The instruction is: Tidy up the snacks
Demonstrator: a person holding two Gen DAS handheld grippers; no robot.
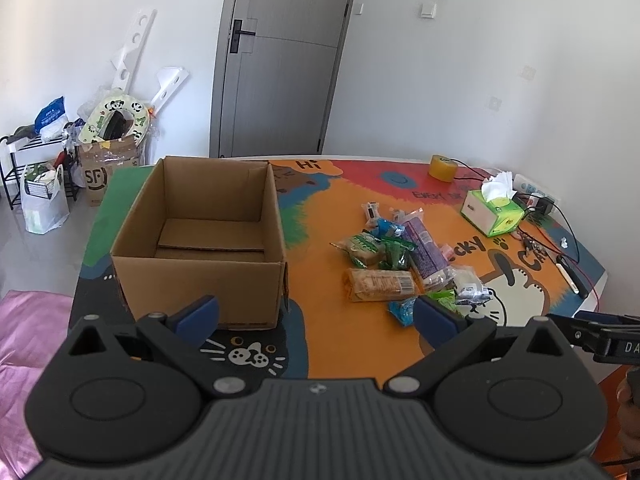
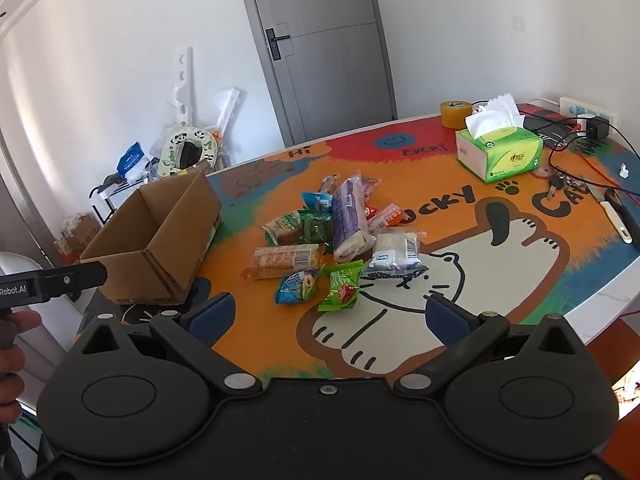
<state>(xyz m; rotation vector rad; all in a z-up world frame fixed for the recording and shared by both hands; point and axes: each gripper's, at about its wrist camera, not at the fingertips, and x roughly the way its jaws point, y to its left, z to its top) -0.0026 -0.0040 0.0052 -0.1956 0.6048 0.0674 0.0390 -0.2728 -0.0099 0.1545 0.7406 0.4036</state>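
White-walled room, grey door (image 1: 280, 56) at the back; table (image 2: 460, 320) covered by a cartoon cat mat in orange, red and blue.

Snack pile (image 2: 332, 236) sits mid-table, loose and overlapping: purple wrapped roll (image 2: 349, 216), orange-wrapped biscuit bar (image 2: 286, 260), clear pack with barcode (image 2: 394, 256), small green packet (image 2: 340, 286) and blue packet (image 2: 296, 286) nearest the near edge. Print on the wrappers too small to read. Several packets partly buried under others.

Cardboard box (image 1: 200, 240) stands open toward the left edge, well apart from the pile, only flat cardboard on its floor. Right wrist view cuts off its interior and shows just the outer corner.

Left gripper (image 1: 316, 314) spread wide, holding nothing, hovering near the box's front wall. Right gripper (image 2: 330, 316) also spread wide, holding nothing, over the near edge just short of the green packet.

Far right corner: green tissue box (image 2: 500, 152), yellow tape roll (image 2: 456, 114), tangle of cables (image 2: 576, 148) and a power strip (image 2: 588, 110), clearer in the right view.

Left view alone shows floor clutter: an SF carton (image 1: 100, 172) and a white bag (image 1: 42, 204), plus pink fabric (image 1: 24, 344) bottom left.
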